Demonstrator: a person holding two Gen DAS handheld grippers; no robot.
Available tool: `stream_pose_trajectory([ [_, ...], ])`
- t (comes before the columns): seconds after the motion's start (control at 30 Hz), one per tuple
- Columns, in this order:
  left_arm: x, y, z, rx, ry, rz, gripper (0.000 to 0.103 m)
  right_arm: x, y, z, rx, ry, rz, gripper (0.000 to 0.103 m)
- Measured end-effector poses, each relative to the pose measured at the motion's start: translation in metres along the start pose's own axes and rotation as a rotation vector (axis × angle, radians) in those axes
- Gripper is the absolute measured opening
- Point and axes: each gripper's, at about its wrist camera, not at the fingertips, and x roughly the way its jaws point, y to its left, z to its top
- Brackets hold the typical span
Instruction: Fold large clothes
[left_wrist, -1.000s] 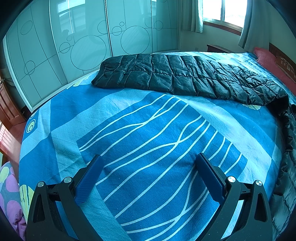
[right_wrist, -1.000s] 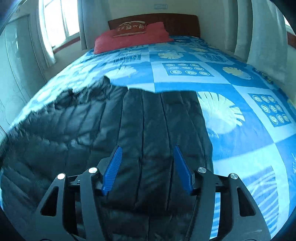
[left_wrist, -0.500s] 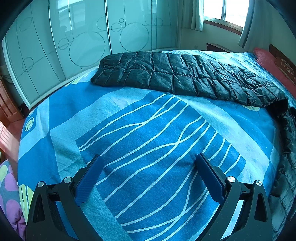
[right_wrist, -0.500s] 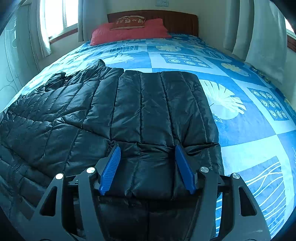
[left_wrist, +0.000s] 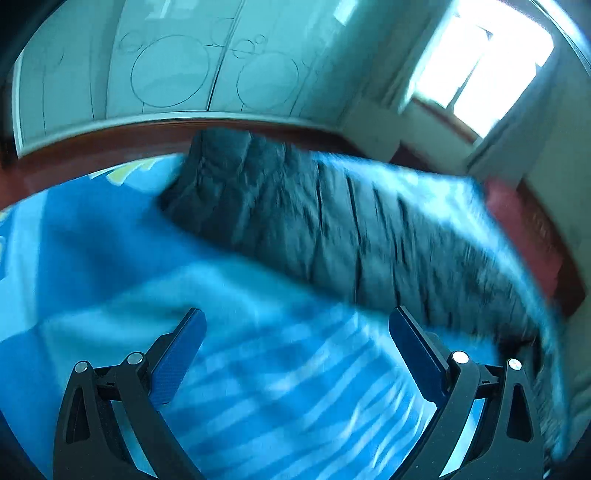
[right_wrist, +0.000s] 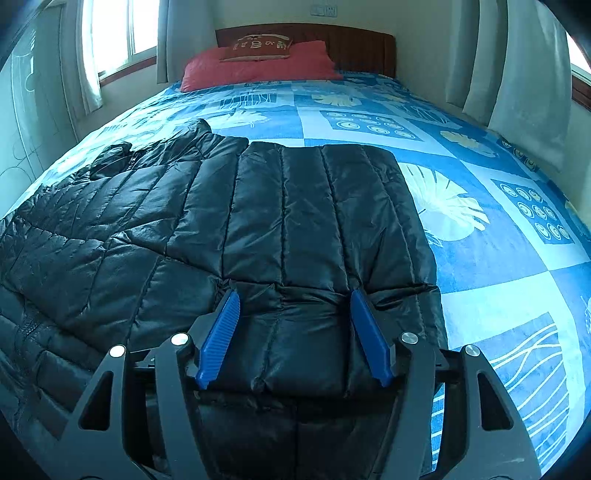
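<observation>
jacket: big black quilted puffer jacket (right_wrist: 288, 221), shiny fabric with stitched channels. It lies flat on the bed, filling the left and middle of the right wrist view, with a folded panel on top near the claw.
bed: bedspread (right_wrist: 498, 258) is a blue patchwork with white leaf and circle prints, soft-looking and pretty smooth.
right claw: right claw (right_wrist: 293, 301) has ribbed blue pads spread apart, one on each side of the folded bottom edge of the jacket. The tips seem to rest on the fabric, not clamped on it, so released.
left claw: left claw (left_wrist: 297, 321) is wide apart over bare bedspread, nothing between the pads.
right view only: red pillow (right_wrist: 258, 68) and dark wooden headboard (right_wrist: 354, 44) at the top of the frame, curtains on the right.
left view only: super blurry, but you get the frosted wardrobe doors (left_wrist: 166, 74) with circle outlines at upper left, and the jacket as a dark band across the middle.
</observation>
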Motion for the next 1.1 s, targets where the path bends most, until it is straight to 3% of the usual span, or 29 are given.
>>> stream_pose_trajectory([
  [0.17, 0.021, 0.023, 0.033, -0.117, -0.047, -0.108, 0.098, -0.001, 0.001, 0.001, -0.009, -0.002, -0.009, 0.062],
  [0.43, 0.017, 0.039, 0.050, -0.266, -0.109, -0.160, 0.096, -0.001, 0.002, 0.001, -0.013, -0.005, -0.015, 0.062],
  [0.47, 0.016, 0.039, 0.051, -0.277, -0.109, -0.150, 0.092, -0.001, 0.001, 0.001, -0.013, -0.005, -0.014, 0.063],
  [0.53, 0.012, 0.046, 0.052, -0.316, -0.101, -0.101, 0.065, -0.001, 0.001, 0.001, -0.014, -0.006, -0.016, 0.063],
  [0.57, 0.012, 0.050, 0.051, -0.334, -0.098, -0.099, 0.060, -0.001, 0.001, 0.001, -0.016, -0.006, -0.017, 0.063],
  [0.67, 0.012, 0.063, 0.054, -0.376, -0.096, -0.094, 0.032, -0.001, 0.001, 0.001, -0.017, -0.007, -0.020, 0.063],
  [0.73, 0.016, 0.064, 0.057, -0.359, -0.092, -0.086, 0.018, -0.001, 0.000, 0.001, -0.018, -0.008, -0.021, 0.063],
  [0.8, 0.017, 0.058, 0.061, -0.317, -0.081, -0.069, 0.011, -0.001, 0.000, 0.001, -0.018, -0.008, -0.020, 0.063],
  [0.93, 0.000, 0.024, 0.068, -0.206, -0.113, -0.049, 0.008, -0.001, 0.001, 0.001, -0.018, -0.009, -0.021, 0.063],
  [1.1, -0.020, -0.063, 0.065, 0.005, -0.146, -0.140, 0.008, -0.001, 0.000, 0.001, -0.018, -0.009, -0.021, 0.063],
])
